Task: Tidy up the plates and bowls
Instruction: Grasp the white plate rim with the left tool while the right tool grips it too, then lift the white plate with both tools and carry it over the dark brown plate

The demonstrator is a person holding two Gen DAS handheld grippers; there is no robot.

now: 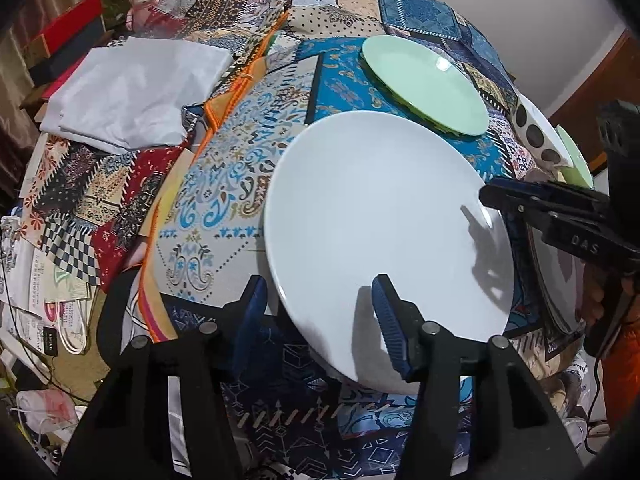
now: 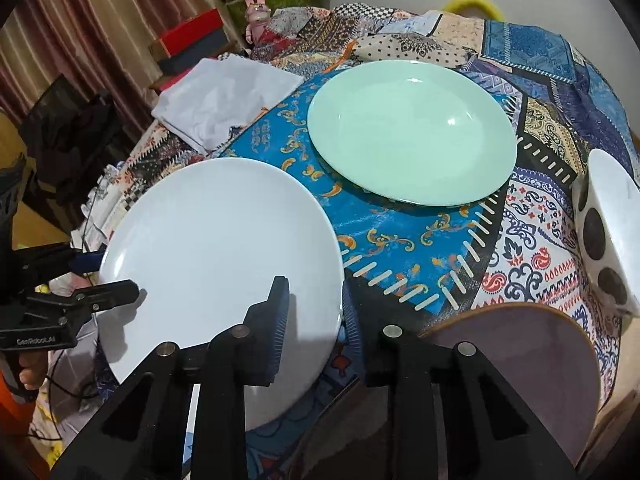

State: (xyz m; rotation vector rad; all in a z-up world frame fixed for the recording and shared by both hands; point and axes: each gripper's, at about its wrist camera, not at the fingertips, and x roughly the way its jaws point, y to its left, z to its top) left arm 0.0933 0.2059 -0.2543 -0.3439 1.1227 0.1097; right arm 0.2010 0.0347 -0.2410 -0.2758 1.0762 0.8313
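Note:
A large white plate (image 1: 384, 232) lies on the patchwork tablecloth; it also shows in the right wrist view (image 2: 216, 248). My left gripper (image 1: 320, 312) is open and straddles the plate's near rim, one finger over the plate, one outside it. My right gripper (image 2: 316, 316) is open and straddles the opposite rim. A mint green plate (image 1: 424, 84) lies beyond the white one and shows in the right wrist view too (image 2: 412, 132). A mauve plate (image 2: 532, 364) lies at the right gripper's near right.
A white holder with dark round holes (image 2: 604, 232) stands at the right edge of the table, also in the left wrist view (image 1: 536, 128). A folded white cloth (image 1: 136, 88) lies at the far left. Boxes and clutter stand beyond the table.

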